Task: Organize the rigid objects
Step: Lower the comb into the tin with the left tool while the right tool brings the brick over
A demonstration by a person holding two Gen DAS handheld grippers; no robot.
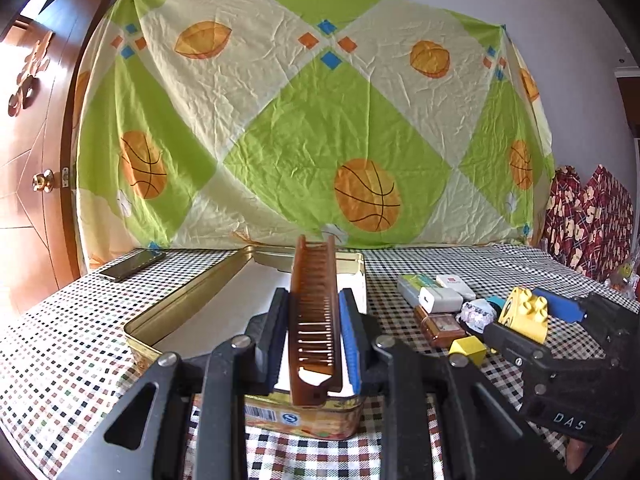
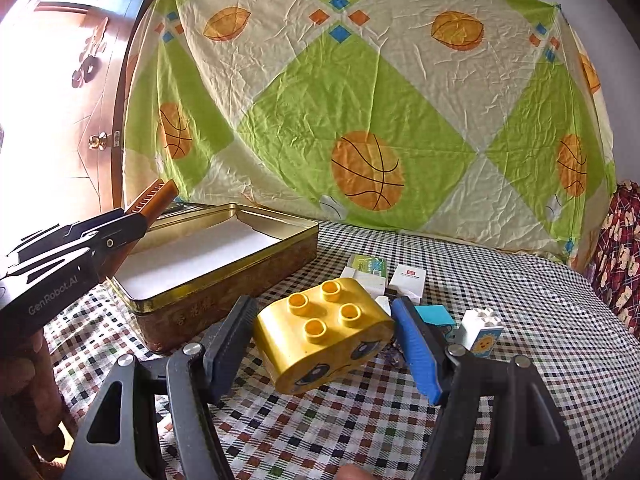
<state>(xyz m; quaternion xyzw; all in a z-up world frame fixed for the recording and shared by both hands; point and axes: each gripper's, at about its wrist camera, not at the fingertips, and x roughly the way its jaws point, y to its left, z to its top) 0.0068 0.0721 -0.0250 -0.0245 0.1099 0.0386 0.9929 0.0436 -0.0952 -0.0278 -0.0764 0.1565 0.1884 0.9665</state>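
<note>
Your left claw (image 1: 314,328) is clamped on the brown comb (image 1: 314,304), which stands edge-up between the pads and projects forward over the open gold tin (image 1: 160,320). The comb's near end sits at the tin's front wall, and its far end points upward, above the back rim. If you release here, expect the comb to tip and land across the rim, not flat on the white liner. Lower the far end first.

Your right claw (image 2: 324,336) is clamped on the yellow toy block (image 2: 324,332), tilted, studs up, above the checked tabletop (image 2: 360,420) to the right of the tin. The curved, glossy sides give the pads little purchase, so the block may rotate or slip during transfer.

Small boxes and blocks (image 2: 404,280) lie just behind it. A low sweep could knock them.
</note>
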